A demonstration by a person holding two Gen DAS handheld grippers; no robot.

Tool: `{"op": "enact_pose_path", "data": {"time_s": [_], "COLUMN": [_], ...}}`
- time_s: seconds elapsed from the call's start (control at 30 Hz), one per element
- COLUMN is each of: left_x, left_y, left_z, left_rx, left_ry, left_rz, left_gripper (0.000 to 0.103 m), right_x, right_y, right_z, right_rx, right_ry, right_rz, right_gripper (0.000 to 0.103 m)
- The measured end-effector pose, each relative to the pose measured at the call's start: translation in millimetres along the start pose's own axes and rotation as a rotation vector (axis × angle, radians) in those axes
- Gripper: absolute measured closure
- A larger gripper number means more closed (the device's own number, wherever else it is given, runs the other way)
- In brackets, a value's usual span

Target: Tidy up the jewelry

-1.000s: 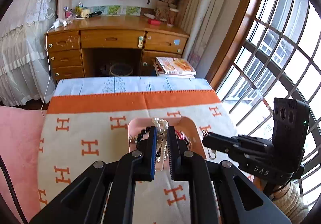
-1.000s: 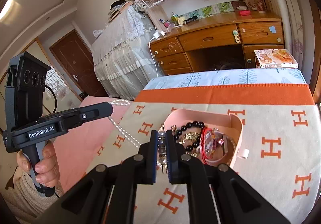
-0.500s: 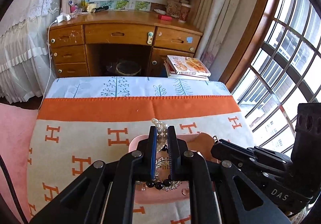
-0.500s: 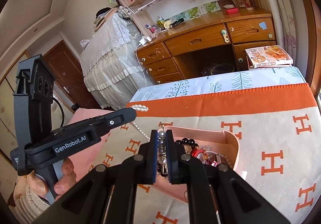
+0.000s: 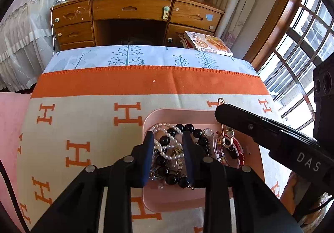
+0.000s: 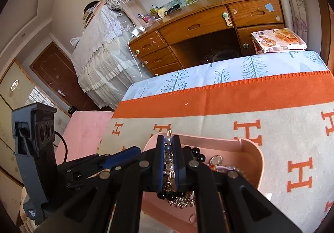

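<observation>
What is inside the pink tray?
The pink tray holds a pearl strand, black beads and a red bangle. The gripper fingers cover the rest.

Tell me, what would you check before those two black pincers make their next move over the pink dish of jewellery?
1. Left gripper letting go: ok, its jaws are opening, and the pearl strand lies loose between them.
2. Pearl strand inside the pink tray: ok.
3. Right gripper grip: ok, shut on a beaded piece.
4. Right gripper over the tray: ok.
5. Strands free of tangles: cannot tell; the black bead bracelet overlaps the pearls.
</observation>
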State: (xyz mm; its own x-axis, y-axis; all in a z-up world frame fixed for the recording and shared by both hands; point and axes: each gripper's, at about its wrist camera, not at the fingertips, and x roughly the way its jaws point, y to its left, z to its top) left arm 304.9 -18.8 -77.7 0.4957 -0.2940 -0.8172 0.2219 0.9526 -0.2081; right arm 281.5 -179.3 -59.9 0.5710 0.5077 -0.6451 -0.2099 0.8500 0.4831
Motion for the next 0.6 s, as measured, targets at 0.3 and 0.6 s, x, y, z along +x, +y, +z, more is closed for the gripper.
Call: {"op": "enact_pose_path", "data": {"time_s": [0.3, 0.6], "left_x": [-24.3, -84.5], "left_y": [7.4, 15.0], "left_z": [-18.1, -58.8], "left_rx": [0.000, -0.003], "left_ry": [-0.023, -0.061], "left_rz": [0.040, 0.073], "left_gripper": [0.031, 0.021], "right_x": [7.0, -57.4], "right_y": [5.8, 34.4], "right_z": [-10.0, -49.1], "right_rx": [-0.005, -0.074], "right_ry": [0.059, -0.040], "right_rz": [-0.063, -0.123], "right_gripper": [0.088, 0.088]}}
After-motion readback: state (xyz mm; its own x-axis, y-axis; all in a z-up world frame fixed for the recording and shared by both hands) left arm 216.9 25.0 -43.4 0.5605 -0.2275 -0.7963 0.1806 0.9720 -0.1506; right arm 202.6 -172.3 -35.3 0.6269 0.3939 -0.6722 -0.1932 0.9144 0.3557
